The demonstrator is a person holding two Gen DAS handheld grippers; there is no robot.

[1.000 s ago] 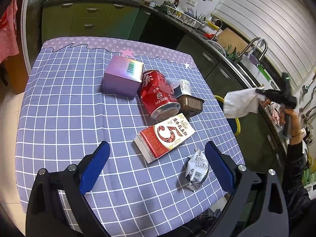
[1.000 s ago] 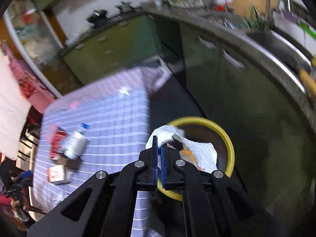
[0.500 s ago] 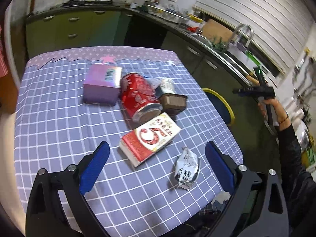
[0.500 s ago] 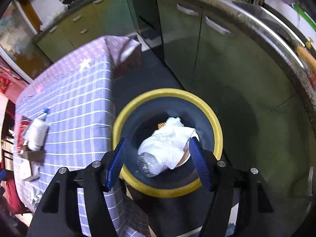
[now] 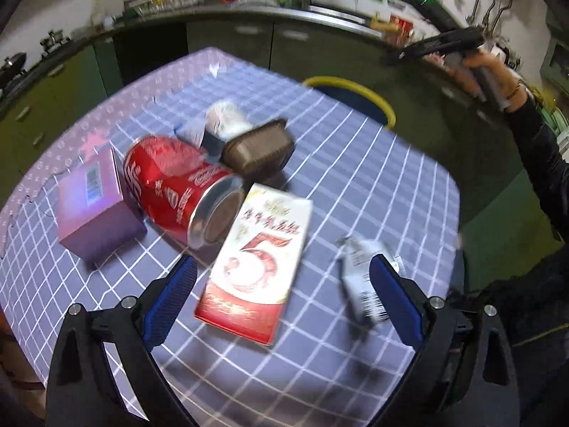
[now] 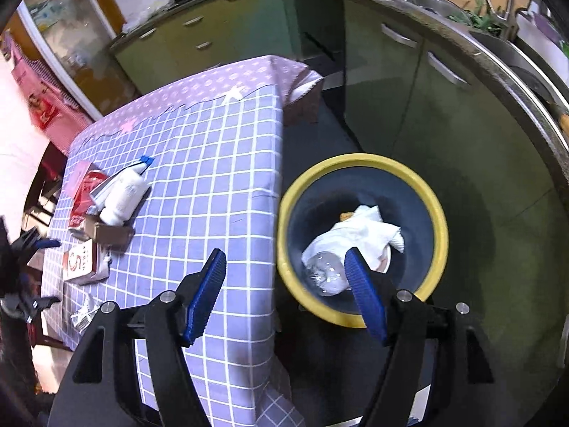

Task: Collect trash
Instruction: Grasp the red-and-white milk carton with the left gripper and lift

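My left gripper (image 5: pixel 281 267) is open and hangs low over the table, its fingers on either side of a red-and-white carton (image 5: pixel 259 263). A crumpled silver wrapper (image 5: pixel 362 277) lies by the right finger. Behind the carton lie a red can (image 5: pixel 170 181), a purple box (image 5: pixel 94 206), a brown tray (image 5: pixel 258 147) and a white bottle (image 5: pixel 227 119). My right gripper (image 6: pixel 284 254) is over the edge of the yellow-rimmed bin (image 6: pixel 359 160); its jaws are opening with nothing between them. A white tissue (image 6: pixel 362 231) lies in the bin on a clear plastic bottle (image 6: pixel 325 274).
The table wears a purple checked cloth (image 6: pixel 213 178), and the bin stands on the floor just off its right edge. Green cabinets (image 6: pixel 409 89) and a counter with a sink curve around behind. A person's dark sleeve (image 5: pixel 544 149) reaches toward the bin.
The right gripper opened and let the white tissue drop into the bin. The left gripper rolled and came down closer to the carton.
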